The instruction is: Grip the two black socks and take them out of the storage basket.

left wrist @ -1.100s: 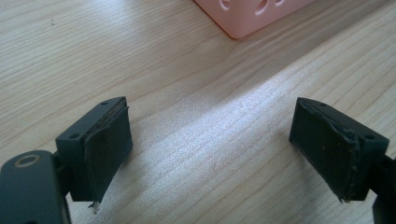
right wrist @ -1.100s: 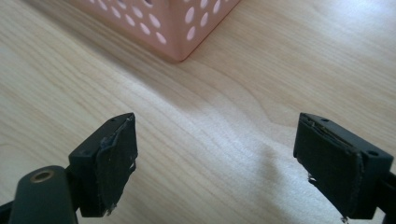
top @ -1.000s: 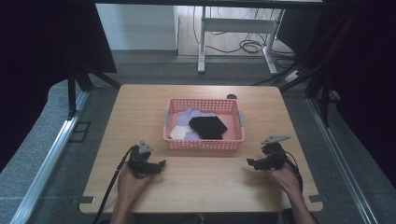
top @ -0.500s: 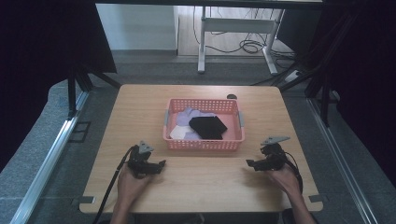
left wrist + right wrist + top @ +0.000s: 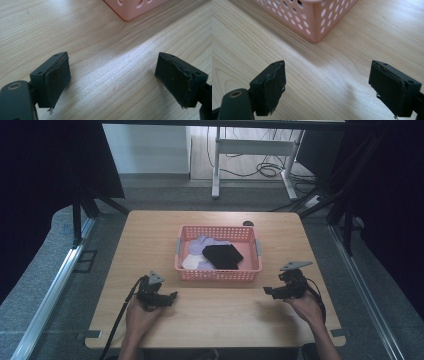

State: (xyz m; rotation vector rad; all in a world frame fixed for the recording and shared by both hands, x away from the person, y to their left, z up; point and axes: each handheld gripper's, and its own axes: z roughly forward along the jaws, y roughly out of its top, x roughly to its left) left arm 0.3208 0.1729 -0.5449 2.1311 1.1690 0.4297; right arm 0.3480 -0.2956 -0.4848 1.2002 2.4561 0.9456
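Down at the bottom of the high view, the left gripper [image 5: 158,296] and right gripper [image 5: 283,289] both sat low over the wooden table [image 5: 220,312], jaws spread wide with nothing between them. Just past them, centre frame, was the pink basket [image 5: 218,274] with a black cloth [image 5: 223,256] lying on top of pale lilac and white pieces [image 5: 200,243]. My guess: all soft, light, floppy stuff, so pinching a raised fold of the black one would've been easiest.
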